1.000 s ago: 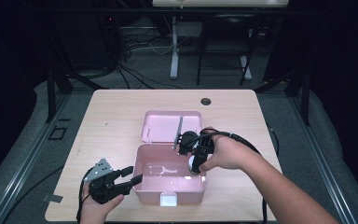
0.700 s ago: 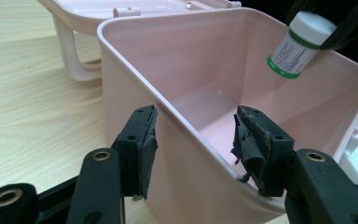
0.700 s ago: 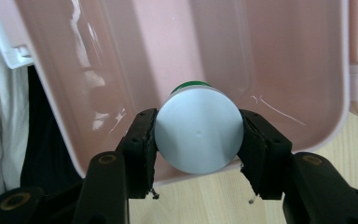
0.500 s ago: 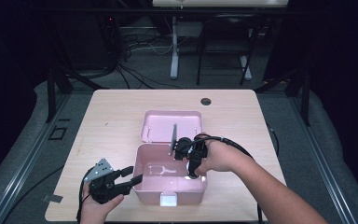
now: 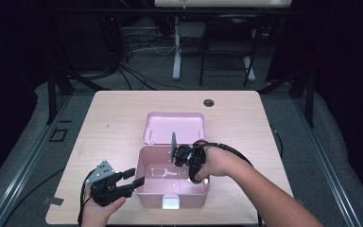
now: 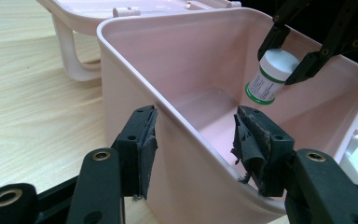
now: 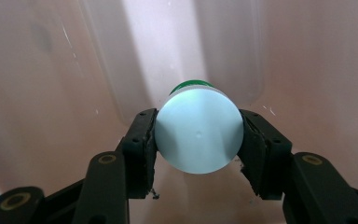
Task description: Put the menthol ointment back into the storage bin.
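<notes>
1. Jaws of the right gripper [image 7: 196, 140] pinch the white cap of a small bottle [image 7: 198, 132], one pad on each side; seen from the left gripper view, the bottle [image 6: 270, 74] hangs tilted, cap up, inside the pink box [image 6: 135, 60], near its far wall and clear of its floor.
2. Jaws of the left gripper [image 6: 193, 144] stand spread, one pad outside and one inside the near wall of the box; whether the pads touch that wall cannot be told.
3. From the high view, the right gripper [image 5: 189, 163] reaches down into the box [image 5: 170, 191], and the left gripper [image 5: 130, 178] sits at the box's left edge.
4. Lid [image 5: 175, 126] of the box lies open flat on the table [image 5: 118, 118], just behind the box.
5. Judged step: lowering the bottle to the box floor for release.
6. Risk, slip: the hold is on the smooth round cap alone, so the tilted bottle could twist or drop before it reaches the floor.
7. Risk, topple: released while tilted, the bottle would likely fall on its side and roll.
8. Risk, shift: if the left jaws do not hold the wall, a knock from the right gripper could slide the light box.
</notes>
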Demonstrator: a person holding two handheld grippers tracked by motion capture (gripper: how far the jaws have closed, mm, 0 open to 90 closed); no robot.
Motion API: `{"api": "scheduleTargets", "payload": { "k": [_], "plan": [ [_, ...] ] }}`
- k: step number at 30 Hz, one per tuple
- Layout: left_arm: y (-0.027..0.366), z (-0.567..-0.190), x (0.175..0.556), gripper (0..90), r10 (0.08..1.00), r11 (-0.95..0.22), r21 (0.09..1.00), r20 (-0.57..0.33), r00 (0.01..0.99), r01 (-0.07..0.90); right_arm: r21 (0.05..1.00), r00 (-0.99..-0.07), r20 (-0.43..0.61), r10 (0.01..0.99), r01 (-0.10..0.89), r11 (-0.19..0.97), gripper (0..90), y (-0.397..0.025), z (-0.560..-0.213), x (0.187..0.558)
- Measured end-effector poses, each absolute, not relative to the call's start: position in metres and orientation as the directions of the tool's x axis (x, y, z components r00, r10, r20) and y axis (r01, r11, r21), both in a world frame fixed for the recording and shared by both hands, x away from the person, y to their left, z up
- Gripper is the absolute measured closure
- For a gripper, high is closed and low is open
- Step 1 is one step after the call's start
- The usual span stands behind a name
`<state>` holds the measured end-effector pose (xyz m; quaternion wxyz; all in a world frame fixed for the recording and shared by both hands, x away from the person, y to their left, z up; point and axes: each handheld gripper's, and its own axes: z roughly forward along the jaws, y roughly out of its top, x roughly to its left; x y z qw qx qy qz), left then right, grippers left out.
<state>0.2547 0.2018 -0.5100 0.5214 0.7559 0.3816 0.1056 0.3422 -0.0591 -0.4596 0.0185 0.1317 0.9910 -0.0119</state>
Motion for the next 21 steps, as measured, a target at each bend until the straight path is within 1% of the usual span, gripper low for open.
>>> {"api": "scheduleTargets", "payload": {
  "k": [13, 21],
  "plan": [
    [0.202, -0.51, 0.255, 48.4, 0.687, -0.165, 0.867, -0.24, 0.686, 0.469, -0.078, -0.966, -0.051, 0.253, 0.257, 0.963, 50.0, -0.055, -0.478, 0.346],
    [0.202, -0.51, 0.255, 48.4, 0.685, -0.172, 0.868, -0.234, 0.69, 0.465, -0.081, -0.969, -0.048, 0.244, 0.247, 0.966, 50.1, -0.05, -0.484, 0.346]
  ]
}}
